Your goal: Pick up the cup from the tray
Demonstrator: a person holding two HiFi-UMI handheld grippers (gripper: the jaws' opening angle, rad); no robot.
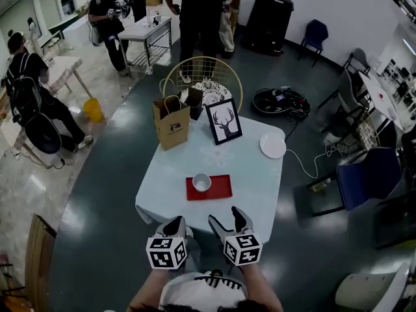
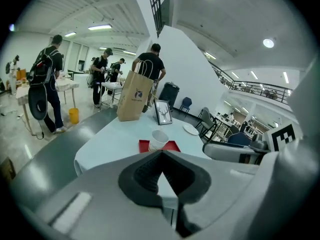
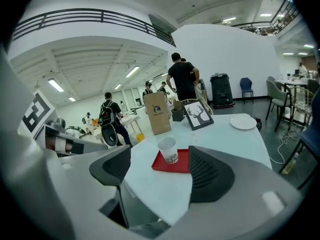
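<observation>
The white paper cup (image 1: 201,182) stands upright on the flat red tray (image 1: 221,188). Short of the tray's near edge the right gripper (image 1: 229,221) hangs wide open and empty, and the left gripper (image 1: 174,227) is pinched closed on nothing, so the reach looks unstarted and the next move is to straddle the cup. Beyond the tray, the pale clothed table (image 1: 260,181) bears a brown paper bag (image 1: 171,122) in a busy hall.

Dark glossy floor (image 1: 97,239); white wall (image 1: 344,12); blue chair (image 1: 368,174) right; ceiling striplight (image 2: 102,27); people (image 1: 201,12) at far table (image 1: 146,28).

text: none legible | paper bag (image 3: 157,113) logo: blurred | cup (image 3: 168,151) print: blurred
</observation>
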